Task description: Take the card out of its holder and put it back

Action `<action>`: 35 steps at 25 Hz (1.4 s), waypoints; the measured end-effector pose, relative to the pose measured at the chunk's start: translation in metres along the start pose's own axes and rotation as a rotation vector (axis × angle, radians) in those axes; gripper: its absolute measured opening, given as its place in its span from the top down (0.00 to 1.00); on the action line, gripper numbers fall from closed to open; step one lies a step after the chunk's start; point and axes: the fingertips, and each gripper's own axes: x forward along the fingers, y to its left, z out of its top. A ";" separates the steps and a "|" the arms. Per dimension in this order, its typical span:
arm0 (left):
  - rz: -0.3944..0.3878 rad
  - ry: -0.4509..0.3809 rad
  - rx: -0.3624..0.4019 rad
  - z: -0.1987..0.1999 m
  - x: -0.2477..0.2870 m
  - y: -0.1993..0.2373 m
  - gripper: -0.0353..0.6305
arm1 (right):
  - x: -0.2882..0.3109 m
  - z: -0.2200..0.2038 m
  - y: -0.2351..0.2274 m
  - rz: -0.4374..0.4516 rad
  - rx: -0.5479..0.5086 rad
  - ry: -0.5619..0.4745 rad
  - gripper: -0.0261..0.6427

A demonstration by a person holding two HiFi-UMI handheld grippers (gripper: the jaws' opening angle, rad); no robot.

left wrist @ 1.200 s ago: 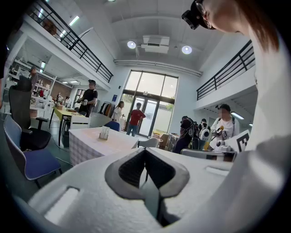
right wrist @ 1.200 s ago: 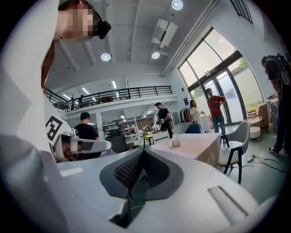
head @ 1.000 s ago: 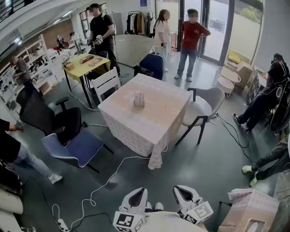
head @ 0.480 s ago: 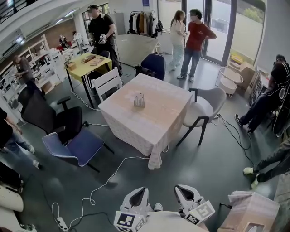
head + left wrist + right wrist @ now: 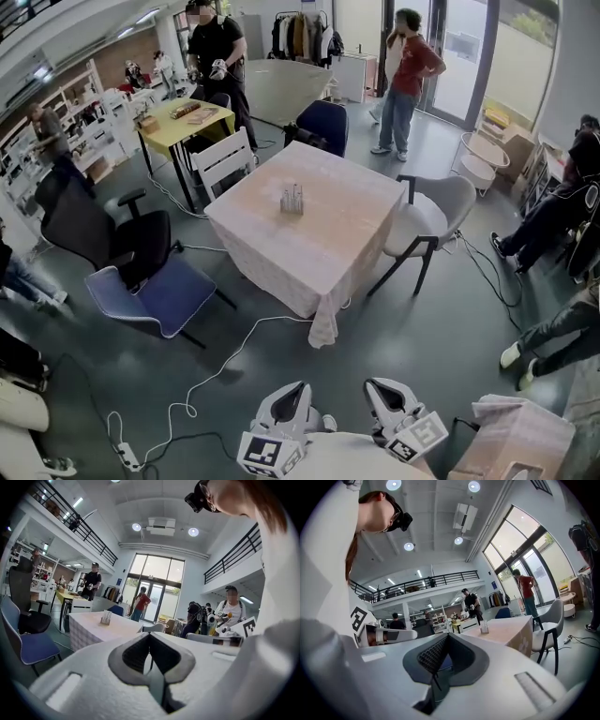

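The card holder [image 5: 292, 199], a small clear stand with cards upright in it, sits near the middle of a square table [image 5: 319, 253] under a pale pink cloth. It is far ahead of both grippers. My left gripper [image 5: 297, 387] and right gripper [image 5: 376, 383] hang low at the bottom edge of the head view, side by side over the floor. Both are shut with nothing between the jaws. The left gripper view shows the card holder [image 5: 107, 618] small on the table [image 5: 93, 625] beyond the left gripper [image 5: 149, 634]. In the right gripper view the card holder [image 5: 484, 628] stands past the right gripper [image 5: 448, 635].
A blue office chair [image 5: 155, 295] stands left of the table, a grey chair [image 5: 427, 220] right of it, and a white chair [image 5: 223, 164] and navy chair [image 5: 319, 127] behind. White cables [image 5: 225, 366] cross the floor. A cardboard box [image 5: 516, 441] sits lower right. Several people stand or sit around.
The head view has drifted slightly toward the table. At the back, the person in white has left the view and the one in red stepped right. Both grippers stay shut.
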 end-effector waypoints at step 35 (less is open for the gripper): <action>-0.022 -0.028 0.069 0.069 0.069 0.140 0.95 | 0.185 0.020 0.003 -0.013 -0.170 0.054 0.96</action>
